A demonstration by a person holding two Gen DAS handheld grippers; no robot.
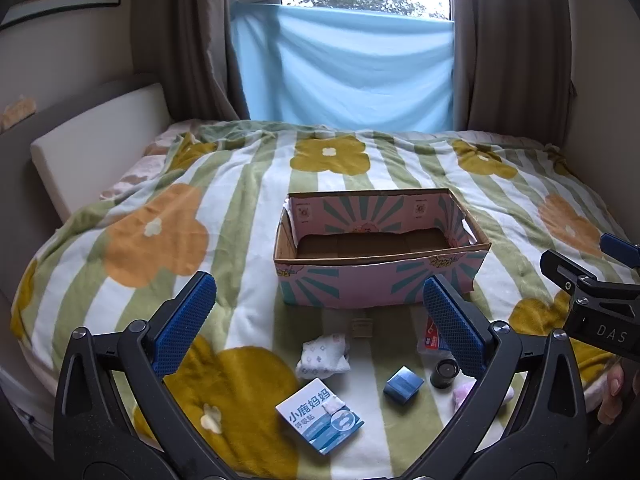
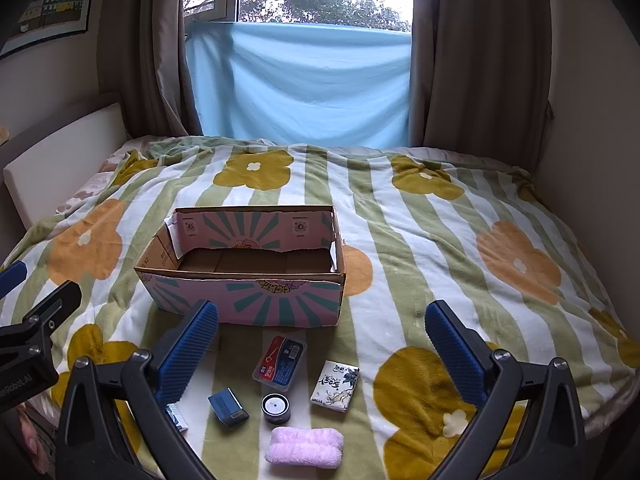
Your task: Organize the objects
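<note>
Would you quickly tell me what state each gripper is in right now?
Left gripper: open, holding nothing.
Right gripper: open, holding nothing.

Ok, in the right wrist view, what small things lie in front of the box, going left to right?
Small blue box → round black tin → floral tissue pack. The red and blue case and the pink cloth overlap the tin's span, so I left them out.

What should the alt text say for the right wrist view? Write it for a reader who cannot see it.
Open right tongs hover over a flowered blanket, empty-handed. Ahead stands an open cardboard box; before it lie a red-and-blue case, a tissue pack, a small blue box, a round tin and a pink cloth.
</note>
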